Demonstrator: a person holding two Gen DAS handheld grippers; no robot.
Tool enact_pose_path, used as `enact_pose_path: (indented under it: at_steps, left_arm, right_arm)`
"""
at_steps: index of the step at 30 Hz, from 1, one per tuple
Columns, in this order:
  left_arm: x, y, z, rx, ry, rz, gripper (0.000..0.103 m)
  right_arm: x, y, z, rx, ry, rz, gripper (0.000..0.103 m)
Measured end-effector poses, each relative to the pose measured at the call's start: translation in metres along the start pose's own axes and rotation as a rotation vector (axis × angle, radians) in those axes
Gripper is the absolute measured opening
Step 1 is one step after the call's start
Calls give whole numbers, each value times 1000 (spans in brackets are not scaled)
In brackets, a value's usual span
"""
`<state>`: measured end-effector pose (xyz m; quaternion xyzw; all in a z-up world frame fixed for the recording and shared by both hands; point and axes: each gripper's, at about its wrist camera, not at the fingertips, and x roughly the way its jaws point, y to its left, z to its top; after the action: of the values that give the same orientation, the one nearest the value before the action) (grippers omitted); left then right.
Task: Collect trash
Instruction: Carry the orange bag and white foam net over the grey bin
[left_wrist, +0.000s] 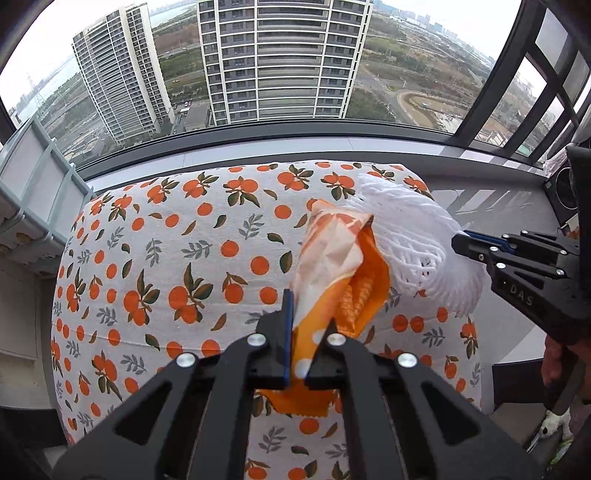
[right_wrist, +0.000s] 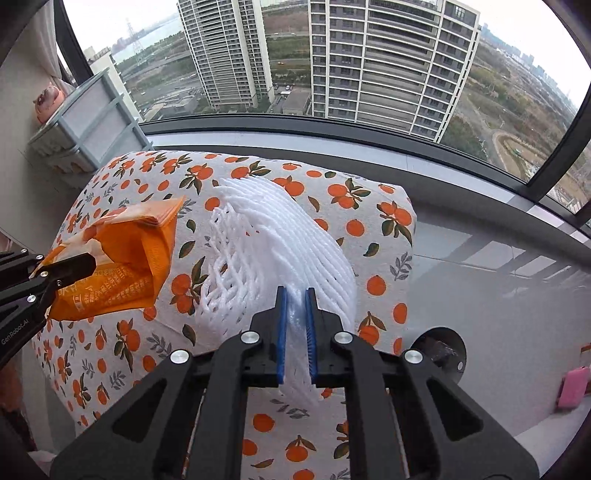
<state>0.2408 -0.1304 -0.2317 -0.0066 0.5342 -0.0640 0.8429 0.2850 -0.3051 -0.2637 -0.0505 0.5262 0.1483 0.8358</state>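
Now, above the orange-print tablecloth (left_wrist: 155, 266), the left gripper (left_wrist: 300, 354) is clamped on an orange snack wrapper (left_wrist: 332, 258) held over the cloth's middle; to the right, the right gripper (right_wrist: 295, 332) pinches a white foam net (right_wrist: 266, 243) above the cloth's right part.

Both grippers are being built from matte black angular plates dotted with round silver screws, with blue pads lining the fingers (right_wrist: 281, 332). "DAS" lettering is being shown on the right gripper (left_wrist: 461, 240).
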Motion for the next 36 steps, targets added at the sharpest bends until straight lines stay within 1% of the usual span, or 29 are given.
enact_pose_path:
  at_steps: [6, 10, 14, 19, 23, 27, 29, 31, 33, 36]
  left_arm:
    - [15, -102, 8, 77, 9, -86, 4]
    - [40, -179, 12, 113, 28, -131, 4]
    - [76, -248, 9, 128, 65, -179, 4]
    - [142, -317, -7, 133, 124, -195, 4]
    - [206, -351, -21, 119, 180, -171, 4]
    - [267, -368, -36, 128, 229, -130, 4]
    - [291, -373, -42, 133, 249, -110, 4]
    - [310, -379, -43, 139, 261, -98, 4]
    - [323, -384, -44, 141, 266, -93, 4]
    - [337, -392, -46, 146, 267, -92, 4]
  right_arm:
    - [-29, -114, -56, 149, 12, -94, 8]
    - [-33, -188, -93, 237, 31, -135, 8]
    - [-20, -252, -128, 297, 59, -155, 8]
    - [20, -312, -164, 345, 86, -158, 8]
    - [65, -341, -187, 357, 107, -147, 9]
    - [114, -360, -205, 372, 132, -135, 10]
    - [138, -367, -212, 387, 145, -129, 11]
    - [159, -371, -217, 391, 168, -119, 20]
    - [173, -376, -219, 394, 184, -116, 21]
    - [181, -386, -225, 410, 190, -108, 21]
